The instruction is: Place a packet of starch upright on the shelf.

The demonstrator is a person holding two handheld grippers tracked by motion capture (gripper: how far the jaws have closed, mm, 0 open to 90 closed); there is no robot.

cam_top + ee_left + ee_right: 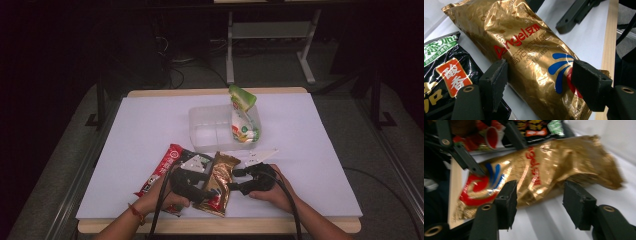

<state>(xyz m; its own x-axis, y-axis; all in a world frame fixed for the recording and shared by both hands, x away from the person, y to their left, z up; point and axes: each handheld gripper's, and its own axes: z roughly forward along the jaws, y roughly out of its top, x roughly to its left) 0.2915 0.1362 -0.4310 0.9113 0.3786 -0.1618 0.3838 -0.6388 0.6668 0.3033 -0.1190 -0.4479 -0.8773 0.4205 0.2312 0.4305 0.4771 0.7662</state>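
Note:
A gold foil packet with red and blue print lies near the table's front edge, between my two grippers. My left gripper reaches it from the left. In the left gripper view its jaws stand open astride the packet, one pad beside its edge and the other over its printed end. My right gripper comes from the right. Its jaws are open just short of the packet, with bare table between them.
A red and black snack packet lies left of the gold one, partly under my left hand. Behind them stands a clear plastic container with a green and white pouch leaning in it. The wooden table edge is close.

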